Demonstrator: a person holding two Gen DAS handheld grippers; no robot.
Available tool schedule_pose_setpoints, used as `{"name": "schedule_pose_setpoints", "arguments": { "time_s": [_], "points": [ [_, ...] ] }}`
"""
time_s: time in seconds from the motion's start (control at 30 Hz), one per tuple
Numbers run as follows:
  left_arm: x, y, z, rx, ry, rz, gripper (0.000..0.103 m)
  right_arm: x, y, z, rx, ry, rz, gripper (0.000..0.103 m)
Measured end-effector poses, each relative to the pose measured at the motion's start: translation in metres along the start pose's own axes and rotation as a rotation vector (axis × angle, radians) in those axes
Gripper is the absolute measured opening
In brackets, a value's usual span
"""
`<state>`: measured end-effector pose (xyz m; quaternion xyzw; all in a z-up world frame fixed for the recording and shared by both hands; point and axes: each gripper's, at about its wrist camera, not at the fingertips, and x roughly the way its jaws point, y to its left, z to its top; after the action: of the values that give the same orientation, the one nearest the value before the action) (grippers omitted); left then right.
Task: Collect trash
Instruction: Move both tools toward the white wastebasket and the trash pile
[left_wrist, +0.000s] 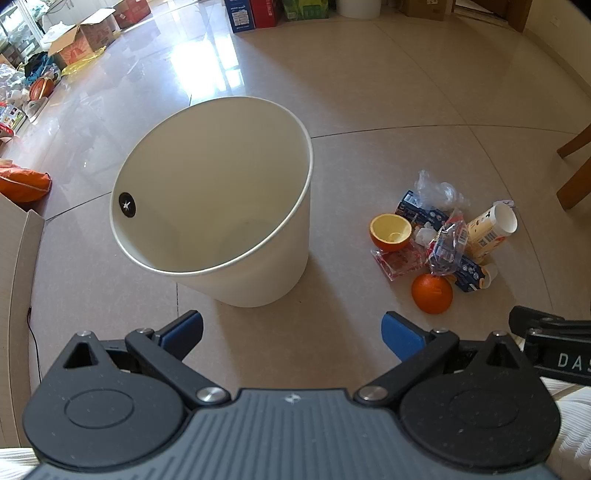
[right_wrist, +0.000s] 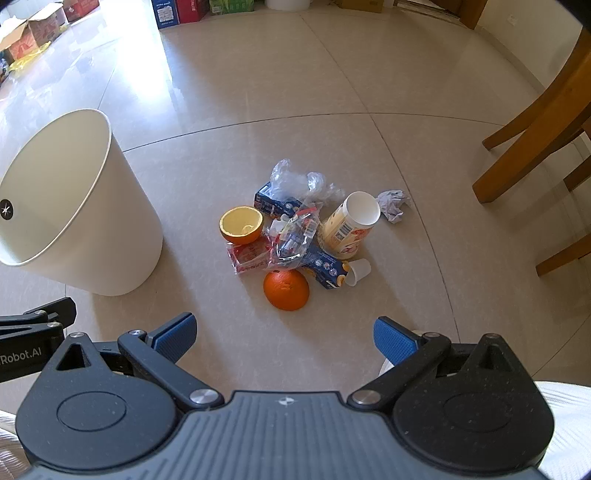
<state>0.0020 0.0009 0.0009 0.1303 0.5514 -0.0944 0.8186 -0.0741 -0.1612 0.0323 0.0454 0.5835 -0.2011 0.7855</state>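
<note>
Cream-white plastic forms the trash bin (left_wrist: 236, 206), which stands on the tiled floor (right_wrist: 258, 74) just ahead of the left gripper (left_wrist: 291, 332); its slanted mouth faces that gripper and nothing shows inside. The left gripper hangs above the floor with its blue pads spread wide and nothing between them. To the bin's right, apart from it, lies the pile of trash. The right gripper (right_wrist: 284, 336) hovers before this pile, its jaws likewise wide apart and holding nothing. Nearest to it is an orange half (right_wrist: 286, 290) lying dome up, a little ahead of the fingertips and roughly centred between them. Behind that sit a red wrapper (right_wrist: 249, 258), a hollowed orange peel (right_wrist: 241, 224) with its cup facing up, a blue carton (right_wrist: 325, 271), a clear crumpled packet (right_wrist: 295, 240), a small white cup (right_wrist: 358, 271) on its side, a large paper cup (right_wrist: 349, 225) lying down, clear plastic film (right_wrist: 295, 181) and a crumpled paper ball (right_wrist: 393, 205). Wooden chair legs (right_wrist: 532, 147) stand to the right.
</note>
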Motion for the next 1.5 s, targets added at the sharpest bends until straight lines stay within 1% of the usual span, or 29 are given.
{"name": "schedule_pose_setpoints", "arguments": {
  "time_s": [0.37, 0.6, 0.87, 0.97, 1.13, 1.33, 1.5],
  "points": [
    [0.002, 0.000, 0.001, -0.003, 0.000, -0.005, 0.102, -0.002, -0.001, -0.001, 0.002, -0.002, 0.000, 0.103],
    [-0.002, 0.002, -0.001, -0.005, -0.019, -0.014, 0.102, -0.001, 0.000, 0.000, 0.002, -0.004, 0.001, 0.103],
    [-0.001, 0.004, -0.001, -0.011, -0.013, -0.011, 0.102, -0.004, -0.001, 0.001, 0.003, -0.008, 0.005, 0.103],
    [0.002, 0.005, 0.001, -0.025, 0.000, -0.025, 0.102, -0.004, -0.002, 0.001, 0.006, -0.010, 0.012, 0.103],
    [0.006, 0.005, -0.002, -0.016, 0.008, -0.013, 0.102, -0.006, -0.005, 0.000, 0.011, -0.018, 0.022, 0.103],
    [-0.001, 0.006, -0.002, -0.017, -0.030, -0.018, 0.102, -0.008, -0.010, 0.002, 0.031, -0.015, 0.050, 0.103],
    [-0.008, 0.009, 0.000, -0.026, -0.046, -0.015, 0.102, -0.010, -0.014, 0.004, 0.037, -0.018, 0.073, 0.103]
  ]
}}
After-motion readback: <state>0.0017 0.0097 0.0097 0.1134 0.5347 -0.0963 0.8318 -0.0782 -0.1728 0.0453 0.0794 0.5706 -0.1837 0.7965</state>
